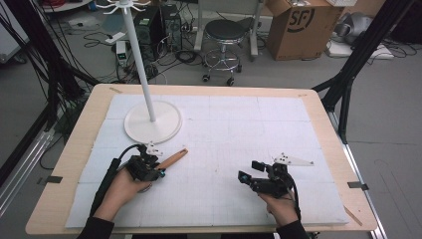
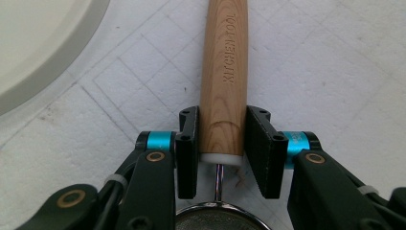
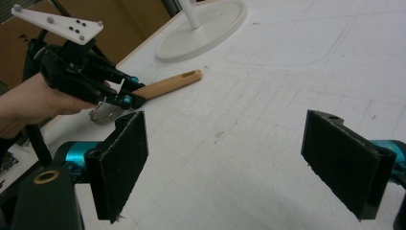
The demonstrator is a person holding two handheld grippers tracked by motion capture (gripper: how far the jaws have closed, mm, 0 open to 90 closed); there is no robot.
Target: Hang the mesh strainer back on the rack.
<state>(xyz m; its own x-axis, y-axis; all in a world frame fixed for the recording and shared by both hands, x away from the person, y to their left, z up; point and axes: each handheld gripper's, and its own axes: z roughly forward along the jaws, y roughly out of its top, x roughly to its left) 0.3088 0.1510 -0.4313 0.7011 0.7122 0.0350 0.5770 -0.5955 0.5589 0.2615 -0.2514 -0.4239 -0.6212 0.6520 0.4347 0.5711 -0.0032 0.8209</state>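
So you're at the grab step: your left hand-held gripper (image 2: pixel 221 139) is clenched on the wooden handle (image 2: pixel 224 76) of the little strainer (image 3: pixel 106 111), right by the end where the wire ring starts, with the thing lying on the counter (image 1: pixel 209 149) near the white rack's base (image 1: pixel 152 122). Right hand-held gripper (image 3: pixel 237 158) is released, holding nothing, parked well apart. Next move, I reckon: lift it level and carry it toward the rack's hooks (image 1: pixel 125 6) without letting the handle twist in the pads.
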